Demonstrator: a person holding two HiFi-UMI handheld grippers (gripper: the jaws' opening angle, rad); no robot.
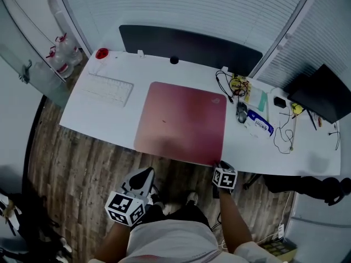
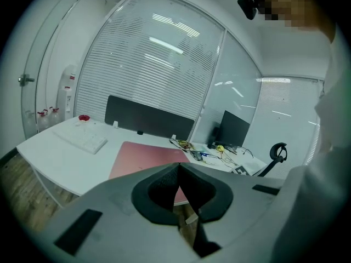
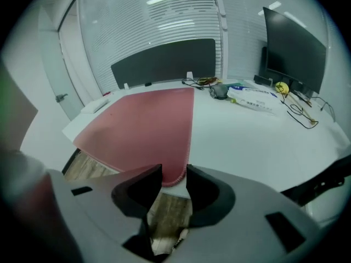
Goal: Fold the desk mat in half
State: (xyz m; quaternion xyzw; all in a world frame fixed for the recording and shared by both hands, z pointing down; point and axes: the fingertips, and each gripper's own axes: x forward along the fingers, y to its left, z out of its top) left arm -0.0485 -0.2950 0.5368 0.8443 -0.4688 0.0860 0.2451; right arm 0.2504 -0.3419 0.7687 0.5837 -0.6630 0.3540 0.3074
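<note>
Two claws, one ready: the right claw (image 3: 174, 175) gapes wide and empty, with the five-o'clock corner of the flat pink rectangular desk mat (image 3: 140, 127) between its jaws. The mat lies unfolded on the white table (image 3: 252, 147). The left claw (image 2: 178, 169) is closed on nothing. Next, probably: pinch that corner and carry it toward twelve.

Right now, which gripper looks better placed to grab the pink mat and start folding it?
Probably the right. The right gripper has its jaws apart with the near right corner of the mat between them. The left gripper is shut and hangs short of the desk, over the floor.
</note>
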